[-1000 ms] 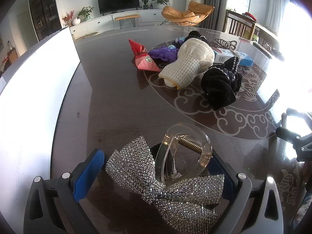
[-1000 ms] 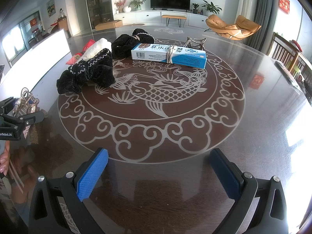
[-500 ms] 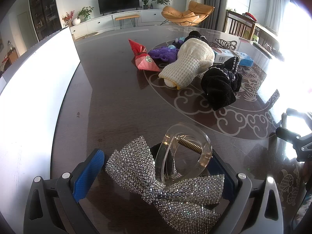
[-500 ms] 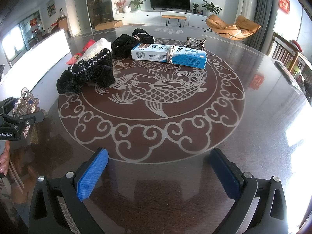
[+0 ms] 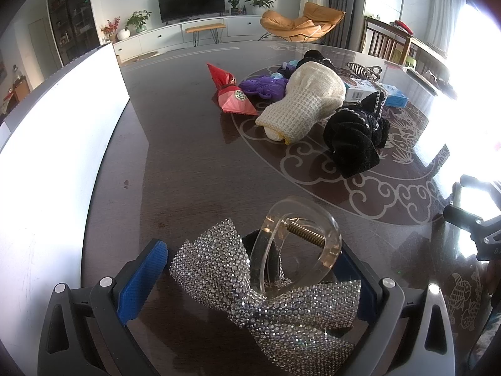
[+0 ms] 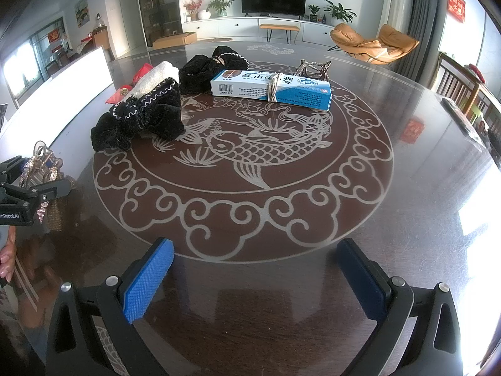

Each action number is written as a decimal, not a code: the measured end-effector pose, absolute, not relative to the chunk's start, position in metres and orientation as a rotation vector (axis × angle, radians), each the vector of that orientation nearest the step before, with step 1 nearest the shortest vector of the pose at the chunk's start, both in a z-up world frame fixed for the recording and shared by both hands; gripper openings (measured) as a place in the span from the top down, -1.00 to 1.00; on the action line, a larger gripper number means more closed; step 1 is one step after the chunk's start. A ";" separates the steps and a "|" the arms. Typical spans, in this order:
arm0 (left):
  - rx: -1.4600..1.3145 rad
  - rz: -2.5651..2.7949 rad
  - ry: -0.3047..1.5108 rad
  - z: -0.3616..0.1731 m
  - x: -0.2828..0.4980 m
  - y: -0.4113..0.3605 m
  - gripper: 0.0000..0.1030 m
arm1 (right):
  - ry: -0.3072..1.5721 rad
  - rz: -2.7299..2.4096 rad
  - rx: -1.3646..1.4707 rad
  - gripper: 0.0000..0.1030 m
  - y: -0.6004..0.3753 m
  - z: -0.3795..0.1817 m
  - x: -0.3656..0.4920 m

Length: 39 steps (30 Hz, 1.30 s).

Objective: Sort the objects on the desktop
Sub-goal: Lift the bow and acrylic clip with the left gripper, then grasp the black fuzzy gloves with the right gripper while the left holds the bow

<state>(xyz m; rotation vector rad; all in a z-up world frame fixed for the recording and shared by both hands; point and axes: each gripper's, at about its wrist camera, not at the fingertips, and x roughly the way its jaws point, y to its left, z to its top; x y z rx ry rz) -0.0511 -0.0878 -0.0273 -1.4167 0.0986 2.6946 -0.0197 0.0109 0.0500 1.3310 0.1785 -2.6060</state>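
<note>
Left gripper (image 5: pixel 250 279) fingers spread, rhinestone bow clip (image 5: pixel 269 285) lying loose between them on table (image 5: pixel 188 169). Right gripper (image 6: pixel 253 275) spread, empty. Blue-white box (image 6: pixel 271 89), Chinese print with barcode, beyond fish medallion (image 6: pixel 250 150); black scrunchie (image 6: pixel 141 122) at medallion's left.

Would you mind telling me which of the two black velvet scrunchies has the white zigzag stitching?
It is the nearer black scrunchie, lying against the cream knitted cloth. The farther black scrunchie, behind the blue-and-white box, shows a gold ring instead.
</note>
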 end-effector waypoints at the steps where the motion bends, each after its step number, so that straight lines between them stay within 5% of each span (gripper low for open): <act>1: -1.417 2.695 0.098 -0.026 -0.051 -0.089 -1.00 | 0.178 -2.606 1.331 -1.00 0.011 0.050 -0.020; 5: -1.417 2.696 0.097 -0.025 -0.051 -0.090 -1.00 | 0.135 -2.591 1.333 -1.00 0.012 0.052 -0.022; 8: -1.417 2.696 0.095 -0.025 -0.051 -0.090 -1.00 | -0.235 -2.424 1.312 -1.00 0.012 0.066 -0.040; 10: -1.417 2.696 0.096 -0.025 -0.051 -0.090 -1.00 | -0.312 -2.379 1.267 -1.00 -0.007 0.078 -0.055; 18: -1.417 2.697 0.096 -0.026 -0.048 -0.090 -1.00 | 0.031 -2.377 1.344 -1.00 -0.115 0.066 -0.116; 21: -1.417 2.697 0.096 -0.027 -0.049 -0.090 -1.00 | 0.055 -2.397 1.330 -0.42 -0.113 0.064 -0.111; 24: -1.417 2.697 0.095 -0.027 -0.049 -0.090 -1.00 | 0.063 -2.395 1.293 -0.33 -0.099 0.066 -0.095; 32: -1.417 2.697 0.095 -0.027 -0.048 -0.090 -1.00 | 0.153 -2.402 1.241 -0.40 -0.030 0.064 -0.016; 36: -1.418 2.698 0.095 -0.027 -0.048 -0.089 -1.00 | 0.148 -2.445 1.241 -0.93 -0.002 0.060 0.007; 39: -1.418 2.698 0.097 -0.027 -0.048 -0.089 -1.00 | 0.103 -2.457 1.240 -0.93 0.010 0.057 0.013</act>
